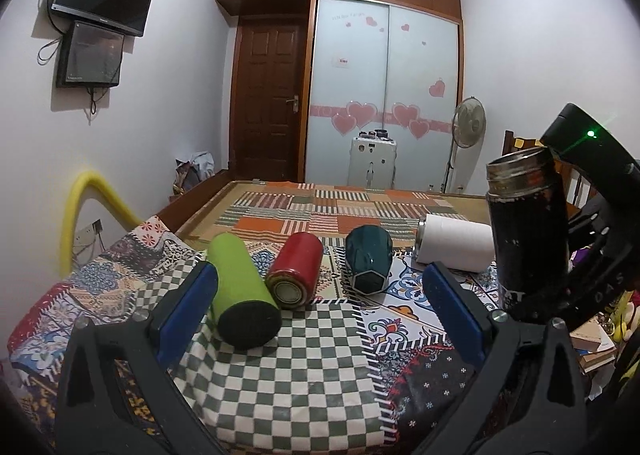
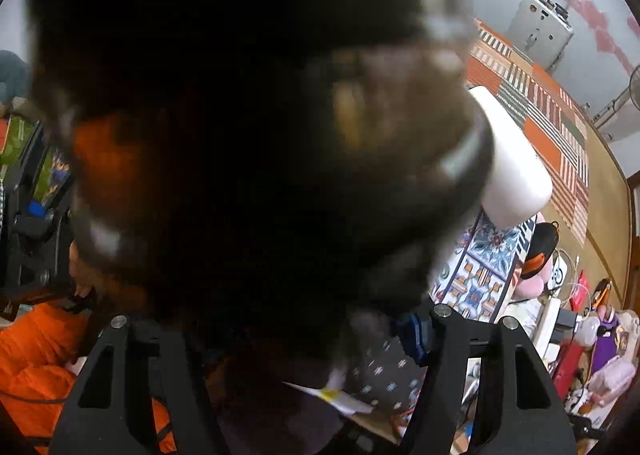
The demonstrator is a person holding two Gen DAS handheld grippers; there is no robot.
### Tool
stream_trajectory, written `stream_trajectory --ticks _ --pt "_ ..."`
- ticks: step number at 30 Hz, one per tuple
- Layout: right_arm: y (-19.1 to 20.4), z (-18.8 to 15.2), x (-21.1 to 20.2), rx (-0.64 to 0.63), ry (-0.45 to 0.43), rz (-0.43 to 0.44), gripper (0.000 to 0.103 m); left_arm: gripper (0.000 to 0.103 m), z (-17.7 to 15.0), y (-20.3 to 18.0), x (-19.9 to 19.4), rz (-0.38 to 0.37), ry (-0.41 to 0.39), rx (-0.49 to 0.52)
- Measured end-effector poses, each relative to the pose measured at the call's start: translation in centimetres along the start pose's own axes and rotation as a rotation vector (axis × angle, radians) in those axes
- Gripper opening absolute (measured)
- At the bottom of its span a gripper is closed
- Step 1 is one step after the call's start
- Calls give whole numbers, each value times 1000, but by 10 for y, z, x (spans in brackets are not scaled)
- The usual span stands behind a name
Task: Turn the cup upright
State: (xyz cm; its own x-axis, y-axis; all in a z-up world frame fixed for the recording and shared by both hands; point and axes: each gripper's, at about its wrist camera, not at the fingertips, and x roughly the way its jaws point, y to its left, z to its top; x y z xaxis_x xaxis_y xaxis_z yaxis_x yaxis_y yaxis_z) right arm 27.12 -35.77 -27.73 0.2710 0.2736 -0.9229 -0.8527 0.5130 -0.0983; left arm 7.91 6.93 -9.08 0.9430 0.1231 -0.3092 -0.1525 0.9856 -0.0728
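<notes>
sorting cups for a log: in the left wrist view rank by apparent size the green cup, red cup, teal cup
1. green cup, clearly largest, though nearest the camera
2. red cup and teal cup: look alike, not ranked

Bed [image 1: 280, 375] with patchwork cloth, frame centre: green cup [image 1: 240, 291], red cup [image 1: 295, 271], teal cup [image 1: 368, 257], white cup [image 1: 456, 245] lying sideways.

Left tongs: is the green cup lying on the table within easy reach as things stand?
Probably yes. The left tongs are open and empty, and the green cup lies on its side just ahead, beside the left finger, with nothing in between.
</notes>
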Motion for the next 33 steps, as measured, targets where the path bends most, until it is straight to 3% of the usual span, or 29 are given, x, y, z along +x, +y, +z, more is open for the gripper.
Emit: stream_trajectory --ticks 11,20,28,33 --pt "9 14 19 -5 41 -5 63 103 -7 18 -10 20 8 -22" --pt "5 49 53 -29 8 -5 63 103 -13 28 1 39 35 -44" --pt "4 57 104 -10 107 36 62 103 -18 32 15 45 58 -53" --pt "-5 56 118 4 109 56 62 103 -23 32 26 44 85 -57"
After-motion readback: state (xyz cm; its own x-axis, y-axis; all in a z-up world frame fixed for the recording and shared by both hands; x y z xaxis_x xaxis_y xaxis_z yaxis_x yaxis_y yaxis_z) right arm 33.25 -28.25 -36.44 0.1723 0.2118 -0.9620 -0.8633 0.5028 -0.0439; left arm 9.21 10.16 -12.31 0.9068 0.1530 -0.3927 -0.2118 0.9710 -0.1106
